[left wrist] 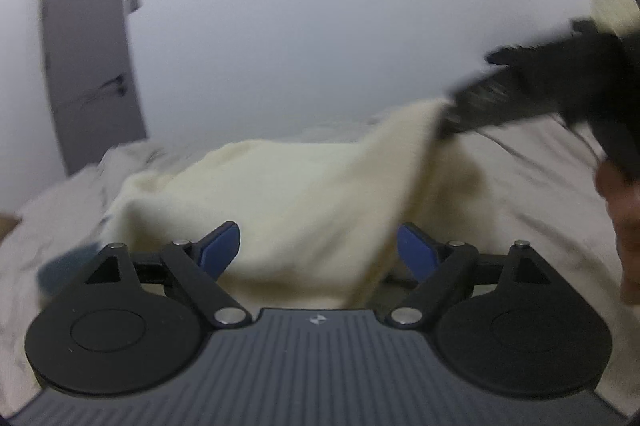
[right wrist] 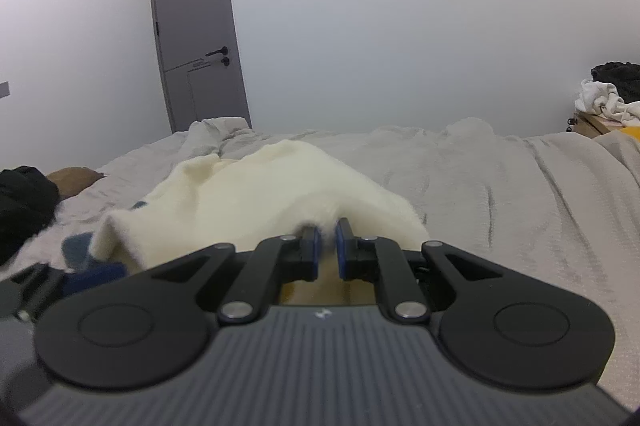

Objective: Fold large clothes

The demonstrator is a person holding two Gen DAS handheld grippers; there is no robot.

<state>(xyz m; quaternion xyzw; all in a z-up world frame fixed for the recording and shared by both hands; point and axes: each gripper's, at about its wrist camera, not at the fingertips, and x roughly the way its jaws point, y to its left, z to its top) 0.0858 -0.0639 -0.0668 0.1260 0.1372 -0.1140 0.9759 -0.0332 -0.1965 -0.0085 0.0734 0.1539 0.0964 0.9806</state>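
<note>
Right gripper (right wrist: 327, 240) pinches an edge of the cream garment (right wrist: 256, 193), which lies rumpled on the bed (right wrist: 500, 177) ahead of it, while I keep the left gripper (left wrist: 318, 250) spread wide and empty just beside the cloth, so I judge folding barely begun.

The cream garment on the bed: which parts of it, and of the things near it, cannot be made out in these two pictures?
- Cream garment: its kind is unclear; in the left wrist view motion blur smears it.
- Its pinched edge: in the right wrist view the right tool covers it.
- Blue item: the garment mostly hides it in the right wrist view.
- Left tool: open; blur hides whether cloth touches its pads.
- Hand: the left wrist view's right edge cuts it off.
</note>
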